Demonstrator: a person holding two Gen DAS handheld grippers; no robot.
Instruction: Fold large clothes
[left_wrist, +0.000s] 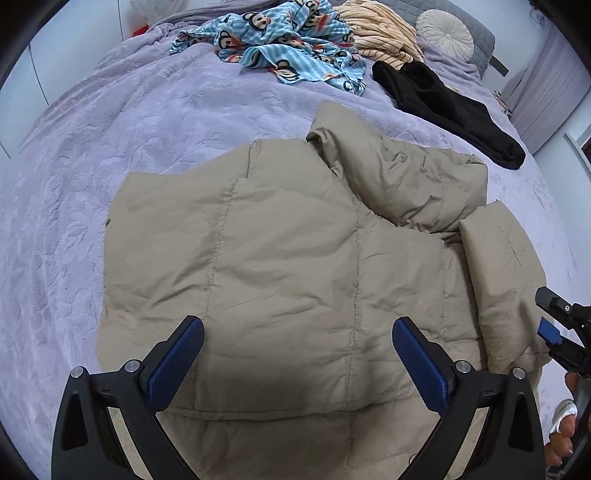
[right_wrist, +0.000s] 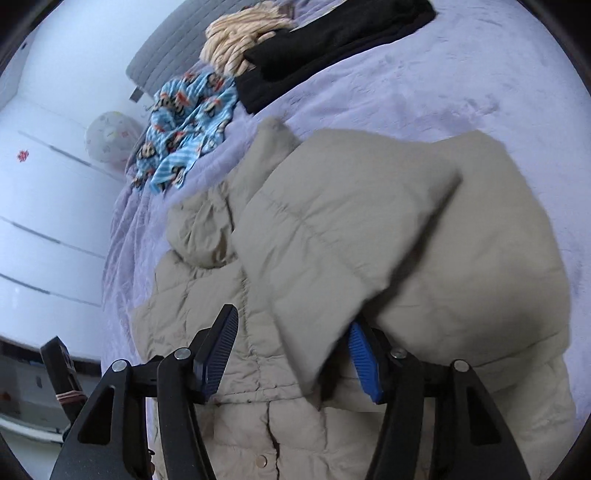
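Note:
A beige puffer jacket (left_wrist: 295, 240) lies spread on the lilac bedspread (left_wrist: 110, 147), its hood and one sleeve bunched toward the far right. My left gripper (left_wrist: 298, 325) hovers open over the jacket's near part, with nothing between its blue pads. In the right wrist view the jacket (right_wrist: 369, 221) has a folded-over flap hanging between the fingers of my right gripper (right_wrist: 293, 319). The jaws stand wide apart, and the flap drapes over the right pad (right_wrist: 364, 362) without being pinched. The right gripper (left_wrist: 554, 325) also shows at the right edge of the left wrist view.
Further up the bed lie a blue monkey-print cloth (left_wrist: 280, 44), a pale yellow striped garment (left_wrist: 380, 33) and a black fleece garment (left_wrist: 443, 107). A round white pillow (left_wrist: 445, 33) leans on the grey headboard. A person's hand (left_wrist: 565, 435) is at the lower right.

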